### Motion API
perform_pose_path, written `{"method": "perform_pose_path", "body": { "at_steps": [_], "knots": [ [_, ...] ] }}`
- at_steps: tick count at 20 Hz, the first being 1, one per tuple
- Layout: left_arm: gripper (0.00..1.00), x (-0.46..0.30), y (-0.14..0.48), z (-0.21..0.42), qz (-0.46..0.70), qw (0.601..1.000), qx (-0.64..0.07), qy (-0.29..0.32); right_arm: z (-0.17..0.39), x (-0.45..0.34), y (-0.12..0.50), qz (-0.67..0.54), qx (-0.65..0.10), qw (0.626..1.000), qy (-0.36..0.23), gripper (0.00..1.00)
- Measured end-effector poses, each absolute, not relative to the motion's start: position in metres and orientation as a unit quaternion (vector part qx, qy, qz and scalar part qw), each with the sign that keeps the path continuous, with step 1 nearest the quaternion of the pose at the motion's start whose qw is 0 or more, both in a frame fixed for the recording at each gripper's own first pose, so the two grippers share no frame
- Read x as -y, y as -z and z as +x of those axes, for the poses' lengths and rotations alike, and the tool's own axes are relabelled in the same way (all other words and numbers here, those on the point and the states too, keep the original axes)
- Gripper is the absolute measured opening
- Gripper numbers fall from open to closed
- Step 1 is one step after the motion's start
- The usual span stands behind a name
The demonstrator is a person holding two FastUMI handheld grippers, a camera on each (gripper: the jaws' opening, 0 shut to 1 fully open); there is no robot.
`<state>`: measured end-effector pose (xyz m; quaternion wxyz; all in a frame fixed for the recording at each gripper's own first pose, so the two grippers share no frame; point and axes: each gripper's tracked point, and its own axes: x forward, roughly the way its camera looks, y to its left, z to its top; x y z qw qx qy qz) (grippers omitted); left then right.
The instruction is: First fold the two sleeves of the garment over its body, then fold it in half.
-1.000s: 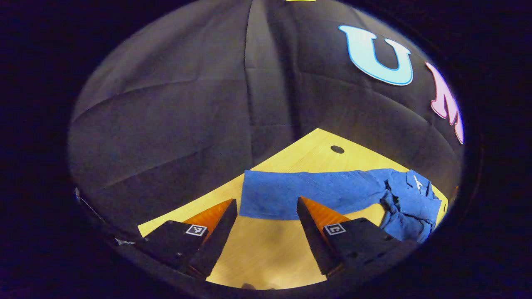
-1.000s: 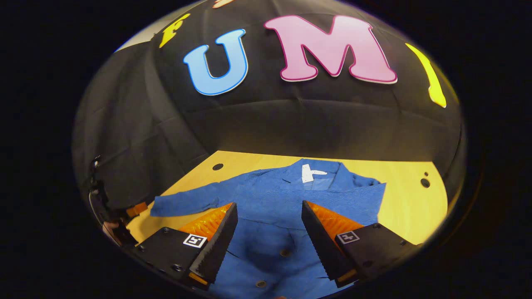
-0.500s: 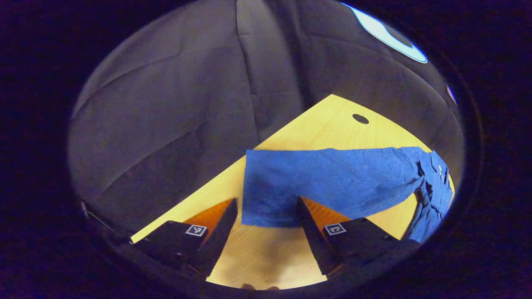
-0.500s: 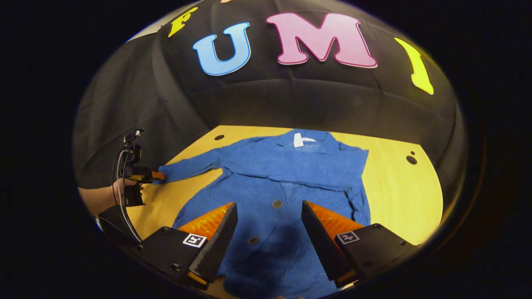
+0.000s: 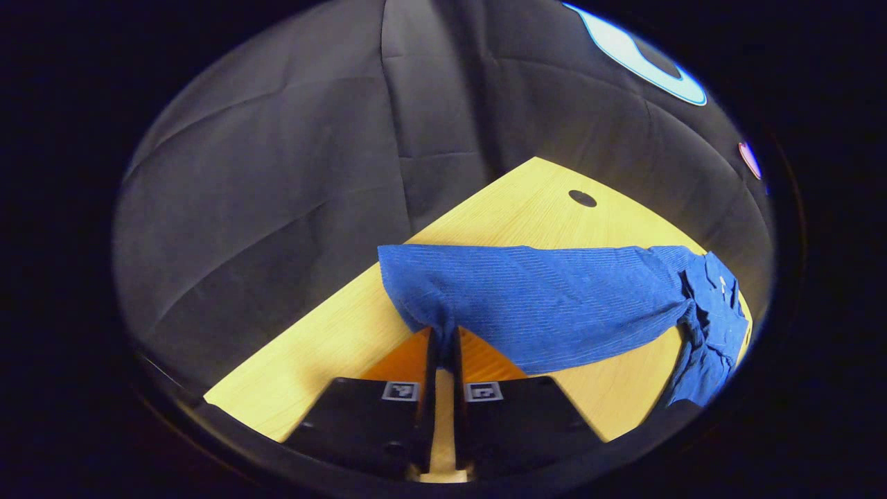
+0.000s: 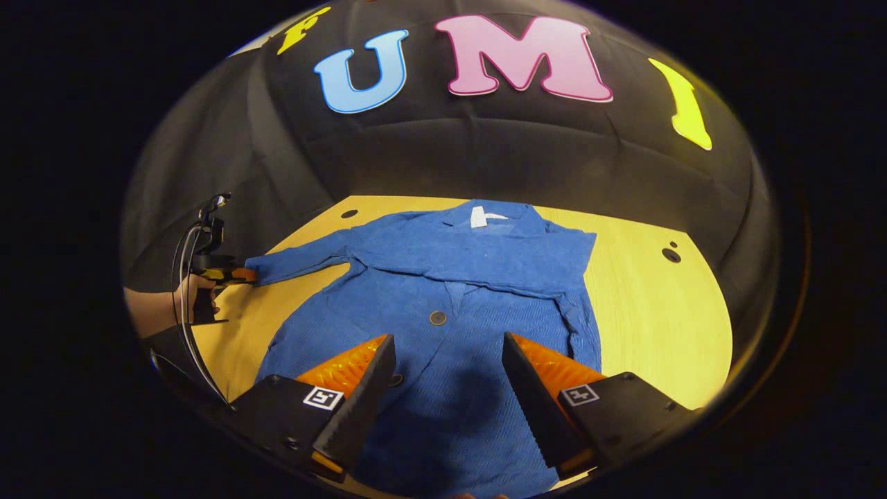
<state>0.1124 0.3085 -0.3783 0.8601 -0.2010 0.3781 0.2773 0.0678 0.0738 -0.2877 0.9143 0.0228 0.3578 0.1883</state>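
Observation:
A blue button-up garment (image 6: 478,277) lies flat on the yellow table (image 6: 658,312), collar toward the booth wall. One long sleeve (image 5: 554,301) stretches out sideways over the table. My left gripper (image 5: 441,334) is shut on that sleeve's cuff end, and the cloth bunches up at the fingertips. In the right gripper view the left gripper (image 6: 239,275) sits at the sleeve's tip at the far left, held by a hand (image 6: 187,294). My right gripper (image 6: 449,346) hovers open above the garment's lower body, with nothing between its fingers. A band of cloth lies across the chest below the collar.
The table has round holes (image 5: 582,199) near its far corners, another hole (image 6: 671,255) to the garment's right. The black booth wall stands close behind the table. Bare wood shows to the right of the garment (image 6: 665,333).
My left gripper moved onto the cuff and shut on it, bunching the sleeve end. My right gripper drew back from the garment and stayed open.

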Motion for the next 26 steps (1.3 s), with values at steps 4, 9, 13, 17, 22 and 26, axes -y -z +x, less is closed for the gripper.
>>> {"method": "perform_pose_path", "body": {
  "at_steps": [4, 9, 13, 17, 22, 26],
  "knots": [
    [0.00, -0.306, 0.374, 0.108, -0.219, 0.860, -0.373, -0.270, 0.065, -0.058, 0.294, 0.029, -0.363, 0.914, -0.179, 0.98],
    [0.00, -0.300, 0.325, 0.127, -0.197, 0.883, -0.329, -0.269, 0.067, -0.044, 0.298, 0.034, -0.366, 0.914, -0.173, 0.98],
    [0.00, -0.258, 0.260, 0.167, -0.190, 0.913, -0.283, -0.223, 0.070, -0.024, 0.296, 0.043, -0.363, 0.918, -0.155, 0.98],
    [0.00, -0.163, 0.217, 0.227, -0.148, 0.942, -0.261, -0.151, 0.076, 0.005, 0.293, 0.048, -0.351, 0.927, -0.125, 0.98],
    [0.00, 0.021, 0.191, 0.283, -0.099, 0.961, -0.257, -0.015, 0.080, 0.068, 0.289, 0.016, -0.336, 0.939, -0.068, 0.98],
    [0.00, 0.157, 0.187, 0.312, -0.084, 0.961, -0.252, 0.080, 0.063, 0.111, 0.296, 0.054, -0.352, 0.934, -0.011, 0.98]
  ]
}}
